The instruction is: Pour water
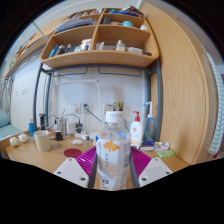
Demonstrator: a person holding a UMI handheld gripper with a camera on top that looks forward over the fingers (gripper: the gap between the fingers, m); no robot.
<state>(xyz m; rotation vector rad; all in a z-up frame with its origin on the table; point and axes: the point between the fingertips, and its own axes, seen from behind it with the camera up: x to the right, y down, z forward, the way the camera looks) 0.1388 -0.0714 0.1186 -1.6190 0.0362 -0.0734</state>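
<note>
A clear plastic water bottle (113,150) stands upright between the two fingers of the gripper (113,168), its white cap at the top and a pale label round its middle. The magenta pads (88,158) sit close against the bottle on either side, and the fingers appear closed on its lower body, holding it; the exact contact at the pads is hard to make out. The bottle is taken here as the landmark for everything else.

Just behind the bottle and to its right stands a white pump dispenser bottle (135,130), and further right of that a taller clear pump bottle (150,125) with blue liquid. Right of the bottle, beyond the right finger, a small green thing (163,152) lies on the wooden tabletop (35,160). Left of the bottle, near the left pad, sits a small red round object (71,153). Further left a white cup (41,142) stands on the tabletop, with dark small items and cables (62,127) behind it, by the white wall. Above and behind the bottle hangs a wooden shelf unit (98,55) with two levels, crowded with small bottles and boxes. To the right of the bottle, well behind it, rises a tall wooden panel (185,90).
</note>
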